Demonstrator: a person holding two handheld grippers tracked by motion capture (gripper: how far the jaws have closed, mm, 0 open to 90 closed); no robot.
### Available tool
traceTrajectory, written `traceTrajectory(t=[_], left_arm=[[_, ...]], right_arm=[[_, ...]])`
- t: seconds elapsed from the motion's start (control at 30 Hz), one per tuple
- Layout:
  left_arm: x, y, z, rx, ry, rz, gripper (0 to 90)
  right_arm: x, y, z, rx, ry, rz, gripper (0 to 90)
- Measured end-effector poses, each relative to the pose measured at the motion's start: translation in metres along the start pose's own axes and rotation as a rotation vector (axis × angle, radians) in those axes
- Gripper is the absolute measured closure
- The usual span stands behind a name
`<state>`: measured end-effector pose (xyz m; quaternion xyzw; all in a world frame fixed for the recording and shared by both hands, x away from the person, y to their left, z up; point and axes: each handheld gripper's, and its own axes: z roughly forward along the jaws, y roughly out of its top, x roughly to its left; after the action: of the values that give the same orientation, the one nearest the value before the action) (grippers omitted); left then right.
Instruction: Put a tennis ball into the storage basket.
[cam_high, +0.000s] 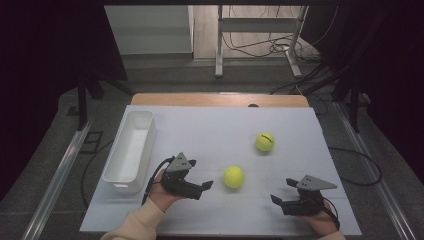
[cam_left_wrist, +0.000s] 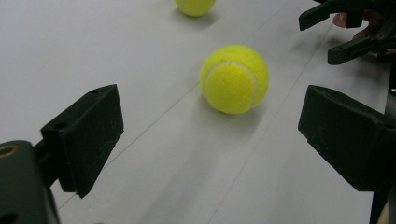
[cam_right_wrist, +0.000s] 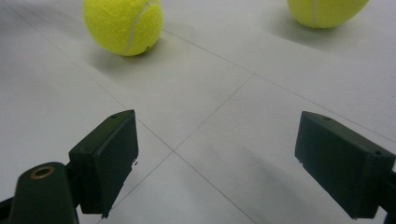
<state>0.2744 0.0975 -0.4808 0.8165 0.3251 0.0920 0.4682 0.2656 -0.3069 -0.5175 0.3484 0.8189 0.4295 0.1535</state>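
left gripper (cam_high: 209, 186): jaws apart, empty, just left of near ball (cam_high: 233, 176) | right gripper (cam_high: 281, 196): jaws apart, empty, right of ball

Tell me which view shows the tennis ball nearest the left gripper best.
The left gripper view: the nearer tennis ball sits large and sharp between the open jaws of the left gripper, seam visible. The high view shows it small, just beyond that gripper. The right gripper view catches it at the top edge.

Two tennis balls (cam_high: 233, 176) (cam_high: 265, 141); one white bin (cam_high: 131, 150); two hand-held grippers (cam_high: 200, 187) (cam_high: 281, 196).
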Motion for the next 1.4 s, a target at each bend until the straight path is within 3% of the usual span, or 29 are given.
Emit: traceTrajectory(t=[1.4], left_arm=[[-0.008,0.024,0.043,0.055,-0.074,0.022,7.7]], right_arm=[[-0.001,0.0,0.0,0.0,-0.001,0.006,13.8]])
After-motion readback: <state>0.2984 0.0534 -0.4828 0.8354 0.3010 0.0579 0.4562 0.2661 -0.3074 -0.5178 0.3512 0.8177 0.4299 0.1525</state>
